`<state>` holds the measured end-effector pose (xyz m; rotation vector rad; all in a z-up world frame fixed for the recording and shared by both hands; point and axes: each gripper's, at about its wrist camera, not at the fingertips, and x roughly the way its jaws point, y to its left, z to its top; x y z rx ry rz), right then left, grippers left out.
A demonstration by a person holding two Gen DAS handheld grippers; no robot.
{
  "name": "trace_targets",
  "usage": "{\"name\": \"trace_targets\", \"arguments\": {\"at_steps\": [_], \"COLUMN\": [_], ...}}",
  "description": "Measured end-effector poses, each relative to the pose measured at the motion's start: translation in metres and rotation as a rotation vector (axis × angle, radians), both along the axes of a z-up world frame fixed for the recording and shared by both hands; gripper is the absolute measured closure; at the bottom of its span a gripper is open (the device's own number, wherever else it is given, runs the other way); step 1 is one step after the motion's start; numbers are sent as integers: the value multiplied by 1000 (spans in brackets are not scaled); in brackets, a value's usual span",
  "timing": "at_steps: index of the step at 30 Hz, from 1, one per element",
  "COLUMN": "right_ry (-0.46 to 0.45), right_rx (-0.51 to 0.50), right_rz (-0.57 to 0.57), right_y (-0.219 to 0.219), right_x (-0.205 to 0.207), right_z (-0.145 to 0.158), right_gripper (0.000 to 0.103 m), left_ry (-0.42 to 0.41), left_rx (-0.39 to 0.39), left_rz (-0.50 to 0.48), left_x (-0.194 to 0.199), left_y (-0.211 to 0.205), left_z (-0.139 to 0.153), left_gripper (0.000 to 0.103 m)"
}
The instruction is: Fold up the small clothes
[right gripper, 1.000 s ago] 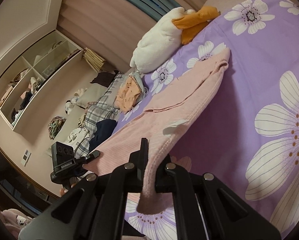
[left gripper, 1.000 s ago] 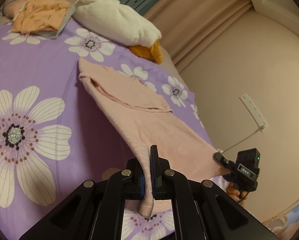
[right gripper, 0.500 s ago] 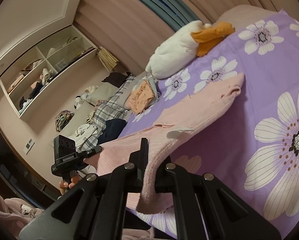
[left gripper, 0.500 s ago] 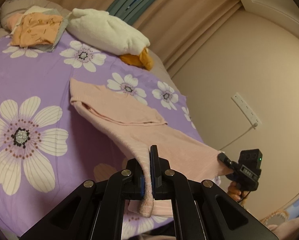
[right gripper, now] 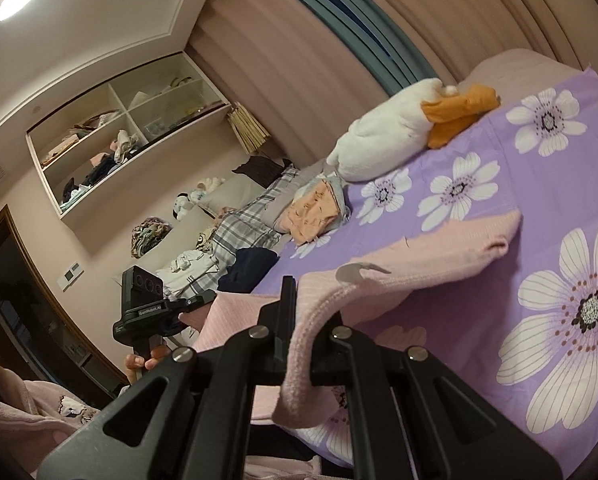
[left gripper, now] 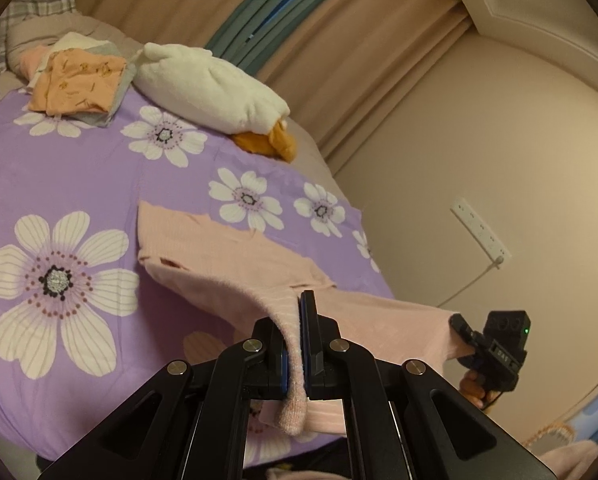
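A pale pink knit garment hangs stretched above the purple flowered bedspread, its far end still resting on the bed. My left gripper is shut on one near corner of it, the fabric drooping below the jaws. My right gripper is shut on the other near corner of the pink garment. In the left wrist view the right gripper shows at the right, pinching the cloth; in the right wrist view the left gripper does the same at the left.
A white plush duck with orange feet lies at the bed's far end. Beside it sits a stack of folded clothes topped by an orange piece. More clothes and plaid fabric pile at the left; wall shelves stand behind.
Both grippers have risen and drawn back with the pink garment, lifting more of it off the bedspread. The right gripper has rolled somewhat.
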<state>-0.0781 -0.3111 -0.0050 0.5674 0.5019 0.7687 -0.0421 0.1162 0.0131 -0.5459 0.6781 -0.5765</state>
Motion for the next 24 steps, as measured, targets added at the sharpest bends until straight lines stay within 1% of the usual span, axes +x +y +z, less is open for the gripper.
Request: {"name": "trace_targets", "arguments": {"at_steps": [4, 13, 17, 20, 24], "right_ry": [14, 91, 135, 165, 215], "right_rx": [12, 56, 72, 79, 81], "right_rz": [-10, -49, -82, -104, -139], "right_y": [-1, -10, -16, -21, -29], "right_x": [11, 48, 72, 87, 111], "right_z": [-4, -21, -28, -35, -45], "right_gripper": [97, 96, 96, 96, 96], "left_ry": [26, 114, 153, 187, 210], "left_rx": [0, 19, 29, 18, 19], "left_rz": [21, 58, 79, 87, 104], "left_x": [11, 51, 75, 91, 111], "left_y": [2, 6, 6, 6, 8], "left_z": [-7, -26, -34, -41, -45], "left_gripper": [101, 101, 101, 101, 101]}}
